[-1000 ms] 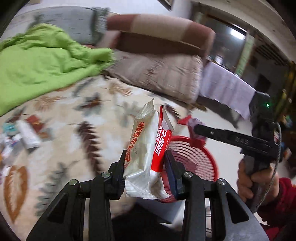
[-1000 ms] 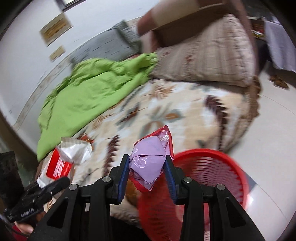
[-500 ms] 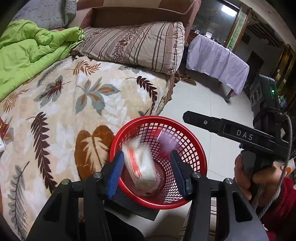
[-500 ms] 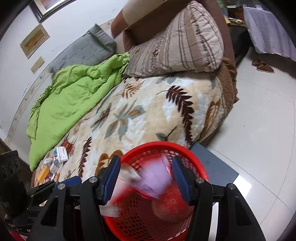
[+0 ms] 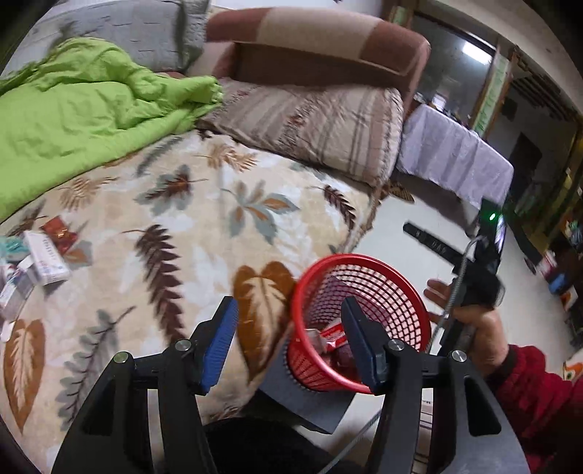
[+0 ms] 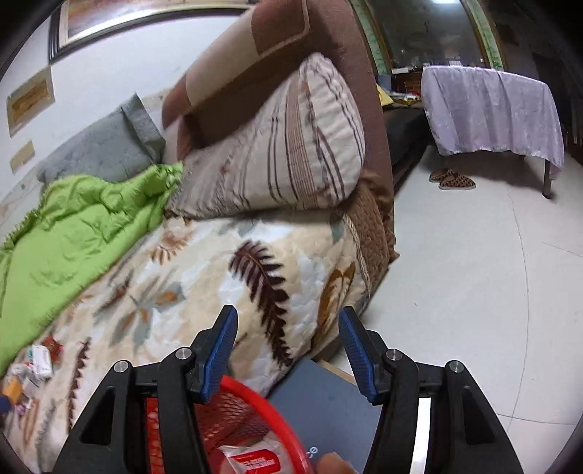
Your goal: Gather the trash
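Bedding takes up most of both views: a plush quilt (image 5: 189, 233) printed with brown and grey-blue leaves, a crumpled lime-green blanket (image 5: 80, 116) over its far side, a striped cushion (image 5: 309, 127) and a grey pillow (image 5: 120, 29) against the brown headboard. Beyond it lies pale glossy floor tile and a table under a lilac cloth (image 6: 488, 109), with a pair of slippers (image 6: 452, 178) beside it.

At the near bed corner a round red plastic basket (image 5: 386, 277) of open lattice sits on a flat dark-grey slab (image 5: 306, 397). Red-and-white crinkly wrappers (image 5: 328, 337) lie at its bottom, so this drop looks finished. The left gripper (image 5: 291, 342) has just been spreading its jaws and holds nothing; its ribbed blue pads (image 5: 218, 342) stand apart, framing the basket's near side. The right gripper (image 6: 288, 350), hovering over the basket's edge, is likewise released and empty, its jaws having parted within the last second. From the left camera it shows as a black bar in a hand (image 5: 470, 324) with a red sleeve.

Remaining trash (image 5: 40, 262) is a loose scatter of small cartons and foil packets on the quilt's left edge, well apart from the basket. The next move probably calls for carrying both open grippers back across the bed to that pile, and pinching thin, slippery packets against soft fabric.
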`<state>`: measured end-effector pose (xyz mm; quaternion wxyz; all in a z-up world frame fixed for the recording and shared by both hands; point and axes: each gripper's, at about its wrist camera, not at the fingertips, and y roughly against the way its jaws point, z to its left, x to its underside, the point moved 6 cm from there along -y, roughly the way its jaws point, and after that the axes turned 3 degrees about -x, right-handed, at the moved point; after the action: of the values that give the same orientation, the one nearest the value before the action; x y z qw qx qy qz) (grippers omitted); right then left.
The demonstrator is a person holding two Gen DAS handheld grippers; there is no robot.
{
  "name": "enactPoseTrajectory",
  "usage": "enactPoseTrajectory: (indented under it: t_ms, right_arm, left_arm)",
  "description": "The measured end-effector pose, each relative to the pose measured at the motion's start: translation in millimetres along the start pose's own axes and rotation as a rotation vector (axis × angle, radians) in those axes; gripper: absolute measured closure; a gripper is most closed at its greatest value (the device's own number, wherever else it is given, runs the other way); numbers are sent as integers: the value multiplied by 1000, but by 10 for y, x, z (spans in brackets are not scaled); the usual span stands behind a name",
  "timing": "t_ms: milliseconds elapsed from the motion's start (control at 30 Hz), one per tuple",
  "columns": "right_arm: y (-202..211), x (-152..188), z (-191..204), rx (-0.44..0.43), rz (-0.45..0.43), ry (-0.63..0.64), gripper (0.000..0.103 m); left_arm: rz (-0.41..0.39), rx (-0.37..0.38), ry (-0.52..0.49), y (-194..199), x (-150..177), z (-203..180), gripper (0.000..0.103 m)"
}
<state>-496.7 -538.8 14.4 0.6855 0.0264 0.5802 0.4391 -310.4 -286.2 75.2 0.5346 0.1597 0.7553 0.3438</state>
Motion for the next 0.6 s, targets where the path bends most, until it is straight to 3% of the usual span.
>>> enactPoseTrajectory:
  t_ms: [233, 500, 600]
  right_arm:
    - [-3, 210, 89, -33, 38, -41, 41]
    - [106, 503, 93, -55, 67, -87, 41]
    - [224, 451, 55, -24, 28, -86, 41]
  left_arm:
    - [-38, -65, 74, 294, 78, 456, 45]
    - [-62, -100, 123, 502, 183, 701, 45]
    - [-77, -118, 134, 604, 218, 768, 45]
